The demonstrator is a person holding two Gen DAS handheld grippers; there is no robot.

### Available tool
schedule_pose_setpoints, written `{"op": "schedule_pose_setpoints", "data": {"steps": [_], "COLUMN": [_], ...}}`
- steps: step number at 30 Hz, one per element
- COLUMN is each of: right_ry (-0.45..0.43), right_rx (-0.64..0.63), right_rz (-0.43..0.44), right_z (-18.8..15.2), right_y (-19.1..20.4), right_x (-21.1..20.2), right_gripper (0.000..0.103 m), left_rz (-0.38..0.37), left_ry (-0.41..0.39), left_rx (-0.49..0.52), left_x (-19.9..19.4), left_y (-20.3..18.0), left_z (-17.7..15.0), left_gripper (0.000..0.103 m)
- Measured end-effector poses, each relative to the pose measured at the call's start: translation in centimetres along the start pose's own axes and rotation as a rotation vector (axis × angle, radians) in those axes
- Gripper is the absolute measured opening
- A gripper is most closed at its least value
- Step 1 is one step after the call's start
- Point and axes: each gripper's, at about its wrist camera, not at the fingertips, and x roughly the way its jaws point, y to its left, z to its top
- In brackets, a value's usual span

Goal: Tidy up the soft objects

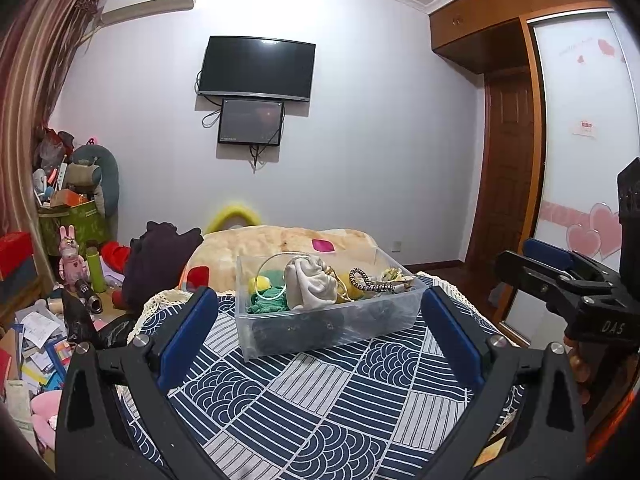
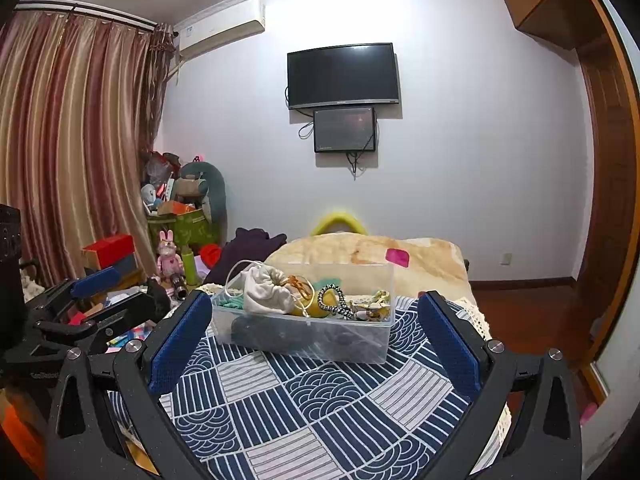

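A clear plastic bin [image 1: 320,320] stands on a blue-and-white patterned cloth [image 1: 320,408]; it also shows in the right wrist view [image 2: 304,336]. It holds a cream drawstring pouch [image 1: 310,280], green cloth [image 1: 266,300], a yellow soft item [image 1: 260,282], a black-and-white scrunchie [image 1: 362,280] and patterned fabric [image 1: 394,276]. My left gripper [image 1: 320,336] is open and empty, a little short of the bin. My right gripper [image 2: 316,344] is open and empty, also short of the bin, and shows at the left view's right edge [image 1: 560,280].
A beige blanket [image 1: 280,248] covers the bed behind the bin. A dark garment [image 1: 160,264] lies at its left. Cluttered toys, boxes and papers [image 1: 48,320] fill the left floor. A wardrobe [image 1: 580,160] and door stand right.
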Motion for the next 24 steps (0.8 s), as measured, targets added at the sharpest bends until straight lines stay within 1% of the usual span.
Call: {"op": "schedule_pose_setpoints", "data": {"steps": [15,19,24], "right_ry": [0.004,0.005,0.013], "right_rx": [0.007,0.007,0.008], "right_rz": [0.005,0.005,0.008], "right_z": [-0.01,0.0,-0.04], "right_y": [-0.02,0.01,0.07], "right_x": [-0.15,-0.16,-0.03], "right_gripper": [0.103,0.103,0.103], "left_rz": [-0.028,-0.043,-0.043], "left_ry": [0.02,0.025,0.034], "left_rx": [-0.044,-0.042,-0.027], "left_x": [0.34,0.34,0.49], "left_y": [0.68,0.65,0.23], "left_z": [-0.11,-0.2,-0.31], "left_gripper": [0.103,0.103,0.103]}}
